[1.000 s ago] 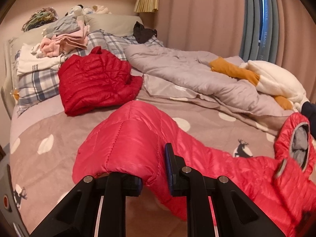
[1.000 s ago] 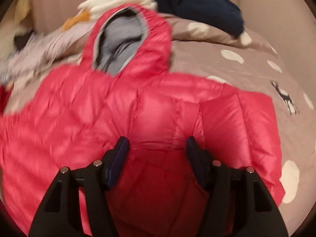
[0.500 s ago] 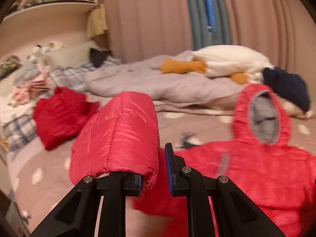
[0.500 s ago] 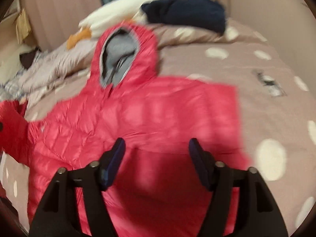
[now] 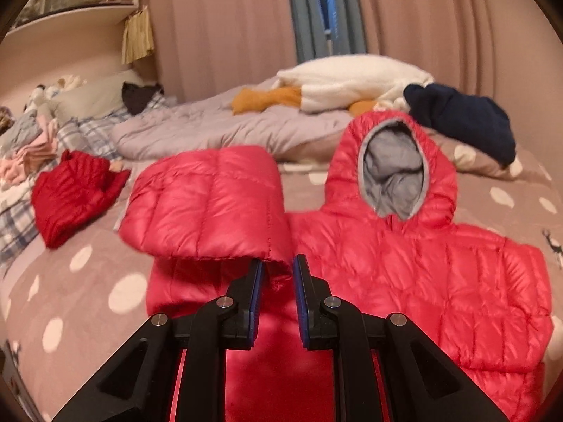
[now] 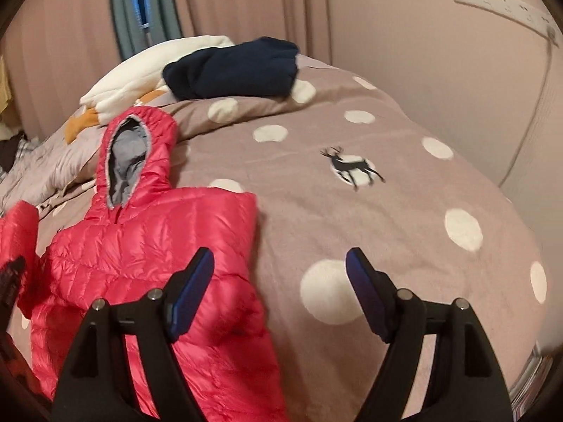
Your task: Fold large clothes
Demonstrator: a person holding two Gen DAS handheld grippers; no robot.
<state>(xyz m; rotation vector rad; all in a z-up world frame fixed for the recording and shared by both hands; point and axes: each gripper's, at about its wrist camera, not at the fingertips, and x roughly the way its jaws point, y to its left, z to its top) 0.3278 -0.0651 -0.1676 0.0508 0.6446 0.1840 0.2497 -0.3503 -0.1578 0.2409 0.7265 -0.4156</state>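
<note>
Left wrist view first: big bed [image 5: 91, 274] with a brown polka-dot cover, and spread flat on it, hood toward the far side, the pink puffer jacket [image 5: 404, 267]. Right side already looks tucked in, judging by the straight edge in the right wrist view. Left sleeve [image 5: 207, 204] up off the bed, pinched at its cuff by the left gripper [image 5: 276, 270], fingers nearly closed on the fabric. So, sleeve-fold step by the look of it: probably needs carrying across the chest and laying flat before letting go, without dragging the body out of line. Puffy stuff, likely to spring back.

Right gripper [image 6: 279, 274] hanging wide open, holding nothing, over the jacket's right edge and bare cover. Could press down the fold after.

Also around: grey quilt [image 5: 218, 126], navy sweater [image 6: 232, 68], folded red jacket [image 5: 75, 195].
</note>
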